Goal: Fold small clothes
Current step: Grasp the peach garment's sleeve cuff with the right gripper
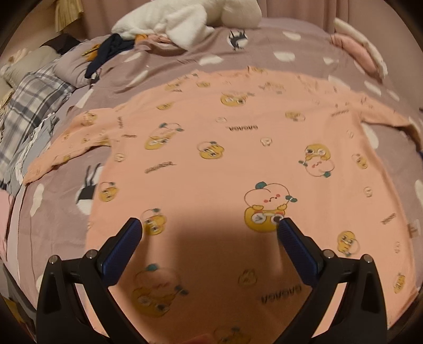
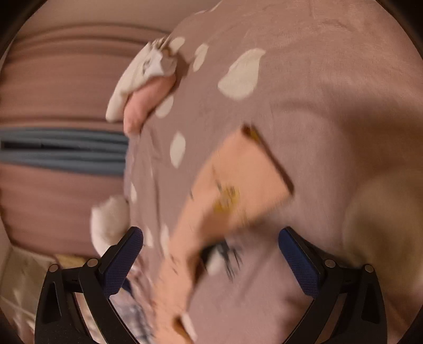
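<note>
Left wrist view: pink top (image 1: pixel 238 148) with yellow cartoon prints, spread flat on a mauve bedspread (image 1: pixel 164 60) dotted with white patches; one sleeve (image 1: pixel 66 143) out to the left, the other reaching to the right edge of the picture; left gripper (image 1: pixel 210 225) poised over the near part of the top, jaws wide apart, nothing between them, its shadow dark on the cloth just ahead of the blue pads (image 1: pixel 121 251); heap of white fleece (image 1: pixel 179 21) at the far side of the bed; dark garment (image 1: pixel 108 53) beside that heap; checked cloth (image 1: pixel 29 105) at the left edge of the bed.

Right wrist view, heavily blurred: right gripper (image 2: pixel 210 236) with jaws wide apart, gripping nothing; strip of pink cloth (image 2: pixel 238 180), probably a sleeve of the same top, lying across the bedspread (image 2: pixel 330 79) ahead of and between the fingers (image 2: pixel 124 254); contact between fingers and cloth not discernible; small pink and white bundle (image 2: pixel 142 87) at the far edge of the bed.
</note>
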### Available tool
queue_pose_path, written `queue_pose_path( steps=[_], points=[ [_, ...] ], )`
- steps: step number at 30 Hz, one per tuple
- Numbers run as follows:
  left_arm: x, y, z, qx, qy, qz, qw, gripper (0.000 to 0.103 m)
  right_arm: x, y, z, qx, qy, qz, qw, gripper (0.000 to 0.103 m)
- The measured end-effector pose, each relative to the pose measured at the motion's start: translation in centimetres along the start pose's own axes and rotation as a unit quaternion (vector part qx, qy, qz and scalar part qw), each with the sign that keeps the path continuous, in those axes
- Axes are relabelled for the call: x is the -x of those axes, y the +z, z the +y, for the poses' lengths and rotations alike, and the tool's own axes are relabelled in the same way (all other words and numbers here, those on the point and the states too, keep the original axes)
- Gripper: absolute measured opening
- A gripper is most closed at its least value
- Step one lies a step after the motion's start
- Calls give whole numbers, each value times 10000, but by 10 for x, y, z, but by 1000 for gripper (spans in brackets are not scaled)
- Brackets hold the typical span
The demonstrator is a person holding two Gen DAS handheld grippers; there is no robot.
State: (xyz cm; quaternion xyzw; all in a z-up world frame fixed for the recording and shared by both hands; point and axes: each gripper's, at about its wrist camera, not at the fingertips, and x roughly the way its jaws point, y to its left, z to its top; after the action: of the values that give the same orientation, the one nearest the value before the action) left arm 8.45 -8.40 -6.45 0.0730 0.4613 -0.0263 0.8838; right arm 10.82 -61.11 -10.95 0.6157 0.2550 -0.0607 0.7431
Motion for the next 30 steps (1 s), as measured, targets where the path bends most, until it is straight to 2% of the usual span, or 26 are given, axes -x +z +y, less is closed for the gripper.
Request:
queue_pose_path(
  steps=[4, 6, 8, 9, 10, 11, 12, 15, 17, 19, 21, 25, 28, 30],
  points=[
    [-9, 7, -1, 58, -129, 17, 9999, 103, -15, 14, 9, -96, 39, -46, 9999, 100],
    [-10, 8, 0, 92, -184, -17, 9998, 103, -15, 19, 12, 49, -85, -161, 9998, 86],
    [-11, 9, 2, 130, -224, 5, 9997, 103, -19, 28, 11, 185, -494, -245, 9983, 47],
    [-13, 10, 1, 152, -241, 20, 9996, 103, -19, 29, 7, 175, -643, -314, 9973, 38],
    [-13, 10, 1, 177, -259, 33, 9995, 103, -19, 30, 5, 122, -718, -366, 9967, 22],
    [-13, 10, 2, 203, -272, 39, 9994, 103, -19, 35, -3, 49, -744, -412, 9964, 11],
    [-12, 10, 2, 223, -272, 34, 9994, 103, -16, 36, -10, 7, -733, -455, 9963, 7],
    [-9, 10, 2, 230, -236, -16, 9995, 103, -9, 33, -11, 106, -722, -655, 9952, 5],
    [-5, 10, 4, 253, -254, -54, 9993, 103, -5, 28, -1, 309, -860, -791, 9927, 5],
    [1, 8, 8, 321, -351, -118, 9988, 103, -3, 26, 11, 372, -780, -892, 9923, 5],
    [5, 7, 14, 362, -398, -147, 9984, 103, -2, 26, 31, 584, -530, -854, 9932, 5],
    [13, 5, 33, 551, -327, -228, 9977, 103, 2, 10, 78, 1171, -818, -819, 9863, 5],
    [24, 3, 53, 778, -318, -291, 9960, 103, 2, -10, 114, 1552, -678, -725, 9829, 5],
    [31, -1, 72, 1003, -274, -225, 9943, 103, -4, -29, 140, 1876, -727, -640, 9775, 5]
  ],
)
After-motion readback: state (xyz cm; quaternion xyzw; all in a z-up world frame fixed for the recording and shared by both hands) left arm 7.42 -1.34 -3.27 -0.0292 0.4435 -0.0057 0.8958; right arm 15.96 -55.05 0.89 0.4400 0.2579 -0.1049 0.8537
